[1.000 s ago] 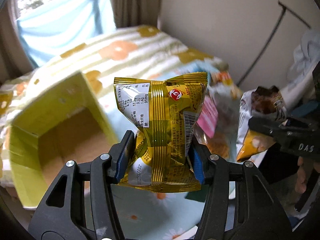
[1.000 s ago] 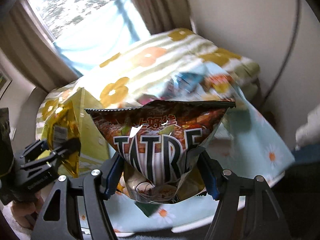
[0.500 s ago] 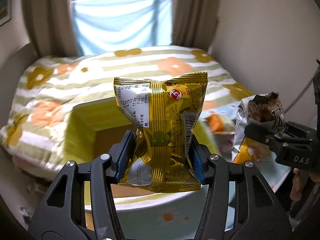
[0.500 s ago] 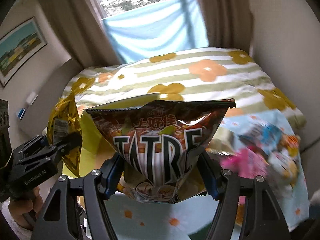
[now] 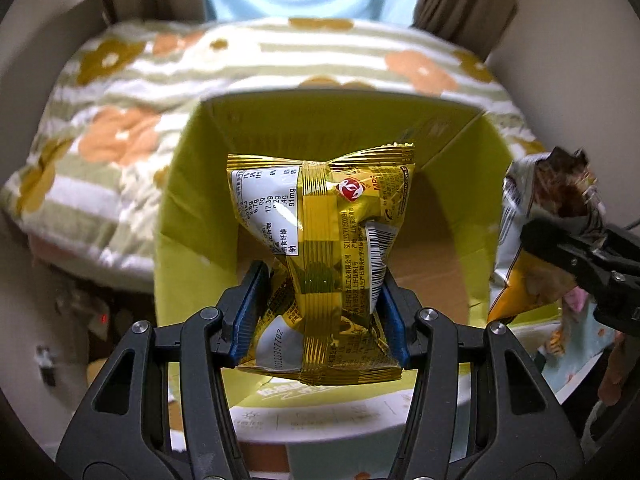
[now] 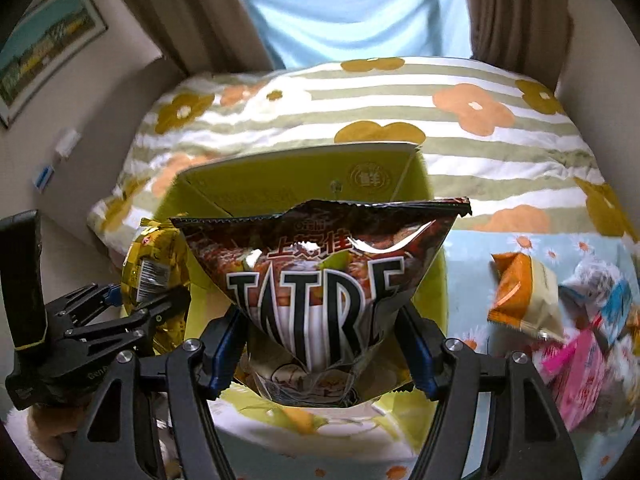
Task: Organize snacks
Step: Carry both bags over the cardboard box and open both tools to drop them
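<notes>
Plainly, what mattered was how each held packet stood over the open yellow-green box: in the left wrist view the box's brown floor lay straight ahead of and below the left gripper, so that side looked the better lined up, though which hand was truly nearer I could not tell. The left gripper's jaws were clamped on the waist of a gold snack packet, which stood upright with its long axis rising out of the fingers. The right gripper pinched the lower part of a dark chip bag, also upright, its wide crimped top fanned above the jaws and in front of the box's near edge. Both tools were held level, side by side, pointing toward the flowered blanket. Other snacks, among them an orange packet and a pink one, lay on the light blue cloth to the right, apart from the box.
</notes>
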